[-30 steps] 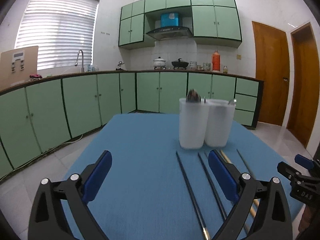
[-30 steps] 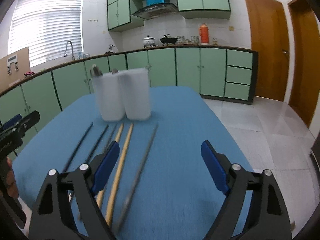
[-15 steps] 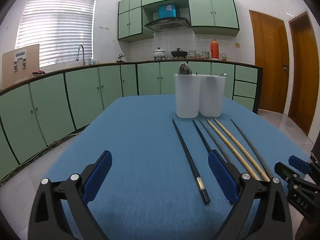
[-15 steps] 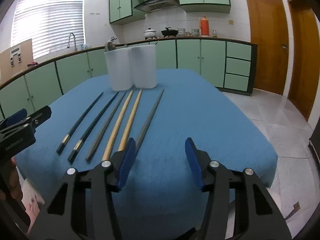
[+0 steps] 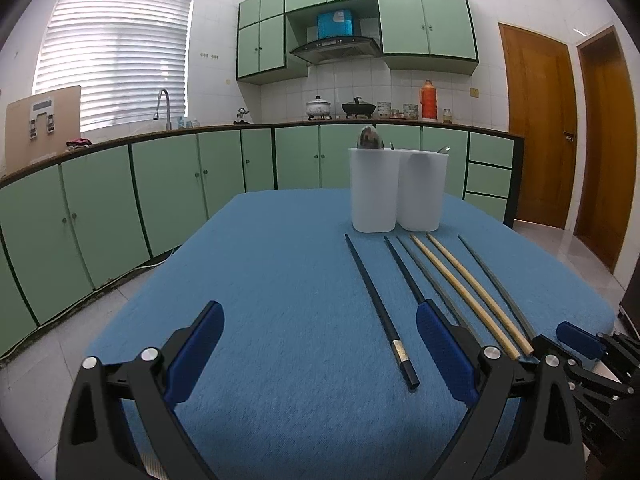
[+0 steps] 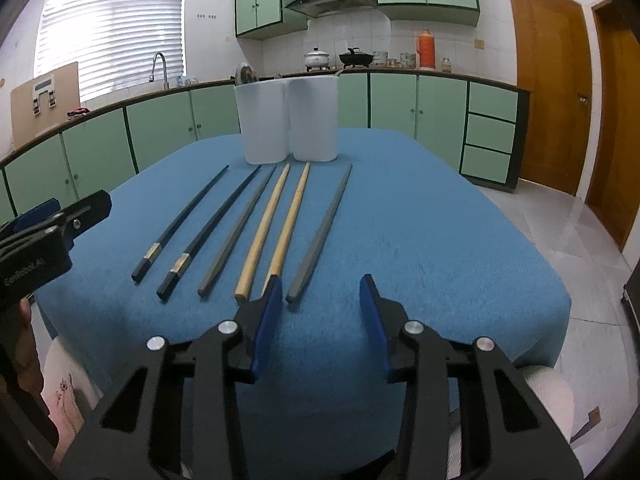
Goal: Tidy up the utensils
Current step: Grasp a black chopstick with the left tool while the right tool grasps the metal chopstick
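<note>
Lying side by side on the blue bench (image 6: 420, 216), six chopsticks (image 6: 262, 224) were waiting before two white holders (image 6: 288, 120). Both the right claw (image 6: 320, 316) and left claw (image 5: 320, 348) were spread, empty. A first pickup was judged next, requiring closure over one stick's near end.

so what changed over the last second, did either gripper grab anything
No grab. Both grippers pulled back toward the near table edge, so the white containers look farther off. The right gripper narrowed its jaws but is open and empty, lined up near the rightmost grey chopstick. The left gripper is wide open, empty. The six chopsticks, wooden pair included, lie in the same row on the blue cloth.
</note>
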{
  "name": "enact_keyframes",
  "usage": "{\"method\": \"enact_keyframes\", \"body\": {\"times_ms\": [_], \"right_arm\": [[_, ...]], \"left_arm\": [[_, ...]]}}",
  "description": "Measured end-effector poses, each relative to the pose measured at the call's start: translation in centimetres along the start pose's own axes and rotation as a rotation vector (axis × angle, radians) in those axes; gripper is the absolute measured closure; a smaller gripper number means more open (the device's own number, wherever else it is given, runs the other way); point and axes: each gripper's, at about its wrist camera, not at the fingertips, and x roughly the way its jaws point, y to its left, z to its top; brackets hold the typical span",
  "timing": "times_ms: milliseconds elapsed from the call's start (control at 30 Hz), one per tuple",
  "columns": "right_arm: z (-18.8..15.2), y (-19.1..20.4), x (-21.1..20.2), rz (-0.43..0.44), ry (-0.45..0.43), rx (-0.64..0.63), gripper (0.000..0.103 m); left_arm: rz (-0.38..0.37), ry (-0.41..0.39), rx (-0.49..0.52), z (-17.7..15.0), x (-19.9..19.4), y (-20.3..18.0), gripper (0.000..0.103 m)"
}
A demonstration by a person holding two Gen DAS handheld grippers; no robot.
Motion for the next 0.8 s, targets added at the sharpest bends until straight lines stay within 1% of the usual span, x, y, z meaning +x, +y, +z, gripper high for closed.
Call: {"method": "enact_keyframes", "body": {"times_ms": [67,133,233,367,467,533,633,800], "right_arm": [[-0.1,0.0,0.0,-0.016,-0.003,-0.003,0.071],[-0.1,-0.3,0.0,-0.025,-0.005,0.0,0.074],[-0.2,-0.3,0.0,-0.017,-0.007,0.001,0.076],[-0.4,0.0,0.0,0.0,-0.012,-0.009,0.086],[-0.6,-0.1,-0.1,0.002,-0.02,-0.011,0.089],[-0.7,-0.3,-0.1,0.006,-0.021,-0.006,0.09],[-0.6,-0.5,-0.2,0.01,-0.021,0.001,0.09],[-0.7,-0.6,-0.3,0.017,-0.022,0.009,0.09]], "left_arm": [[-0.001,0.002,-0.002,-0.1,0.0,0.4,0.008],[-0.001,0.005,-0.004,-0.1,0.0,0.4,0.008],[-0.006,0.006,-0.005,-0.2,0.0,0.2,0.008],[-0.024,0.017,-0.008,-0.6,0.2,-0.4,0.008],[-0.034,0.023,-0.007,-1.1,0.3,-0.9,0.009],[-0.034,0.034,-0.004,-1.4,0.5,-1.2,0.009],[-0.036,0.053,0.003,-1.8,0.9,-1.5,0.015],[-0.033,0.073,0.017,-2.4,1.1,-2.1,0.022]]}}
